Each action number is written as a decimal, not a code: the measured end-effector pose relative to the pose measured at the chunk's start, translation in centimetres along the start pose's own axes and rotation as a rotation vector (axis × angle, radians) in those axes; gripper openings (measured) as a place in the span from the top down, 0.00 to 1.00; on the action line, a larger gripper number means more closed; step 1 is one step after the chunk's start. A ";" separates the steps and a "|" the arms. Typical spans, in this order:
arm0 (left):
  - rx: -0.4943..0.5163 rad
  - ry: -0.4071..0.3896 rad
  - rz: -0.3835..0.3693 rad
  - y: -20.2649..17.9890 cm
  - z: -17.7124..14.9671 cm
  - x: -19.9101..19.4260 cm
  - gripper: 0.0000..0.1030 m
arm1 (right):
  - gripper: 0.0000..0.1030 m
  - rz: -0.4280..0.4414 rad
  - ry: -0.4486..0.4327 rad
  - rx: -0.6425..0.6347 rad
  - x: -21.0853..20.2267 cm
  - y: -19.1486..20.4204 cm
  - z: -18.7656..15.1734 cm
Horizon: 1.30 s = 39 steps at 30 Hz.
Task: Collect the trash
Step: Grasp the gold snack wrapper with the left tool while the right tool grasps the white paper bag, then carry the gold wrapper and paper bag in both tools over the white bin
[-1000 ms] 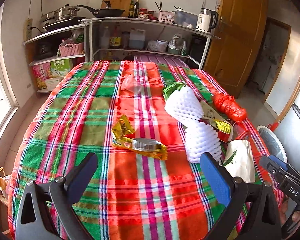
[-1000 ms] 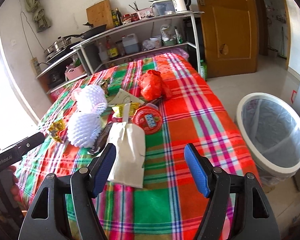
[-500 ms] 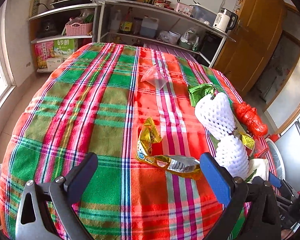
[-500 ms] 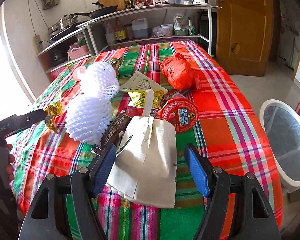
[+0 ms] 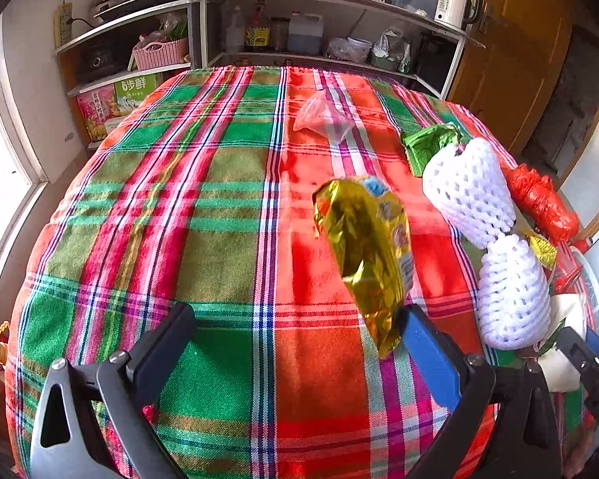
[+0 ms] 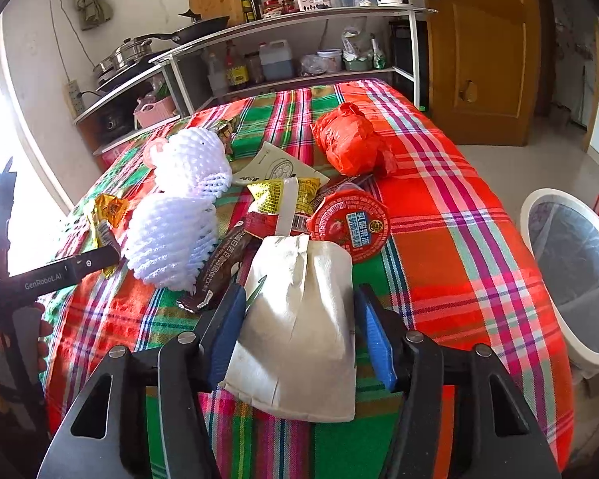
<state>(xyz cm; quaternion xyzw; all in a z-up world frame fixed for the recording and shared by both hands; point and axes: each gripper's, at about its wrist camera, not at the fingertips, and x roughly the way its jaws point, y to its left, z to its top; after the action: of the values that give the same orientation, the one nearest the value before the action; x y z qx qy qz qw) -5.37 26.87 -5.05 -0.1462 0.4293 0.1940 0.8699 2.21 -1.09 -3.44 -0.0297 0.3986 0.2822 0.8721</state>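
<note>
My left gripper is open low over the plaid tablecloth. A gold foil snack wrapper stands up against the inside of its right finger. Two white foam fruit nets lie to the right. My right gripper is open with its jaws on either side of a white paper bag. Beyond it lie a red round lid, a yellow packet, a brown bar wrapper, foam nets and a red plastic bag.
A white trash bin with a clear liner stands on the floor right of the table. A clear pink bag and a green wrapper lie farther back. Kitchen shelves stand behind the table, a wooden door to the right.
Both grippers moved forward and down. The left one reached the gold wrapper, which now stands tilted up against its right finger. The right one now straddles the white paper bag.
</note>
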 end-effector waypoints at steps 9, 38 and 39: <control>-0.058 -0.019 -0.034 0.5 0.3 -0.5 0.09 | 0.50 0.007 -0.015 0.016 -0.4 -0.3 -0.4; -0.043 -0.119 -0.111 -1.4 2.6 -0.6 0.82 | 0.57 0.009 -0.047 0.020 -1.4 -0.5 -0.4; -0.042 -0.125 -0.117 -1.5 2.6 -0.9 0.82 | 0.57 0.009 -0.051 0.019 -1.5 -0.6 -0.4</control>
<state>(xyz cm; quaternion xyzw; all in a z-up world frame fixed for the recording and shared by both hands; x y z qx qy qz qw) -3.42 26.46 -2.67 -0.1768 0.3609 0.1606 0.9015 1.43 -2.39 -2.75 -0.0122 0.3791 0.2830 0.8809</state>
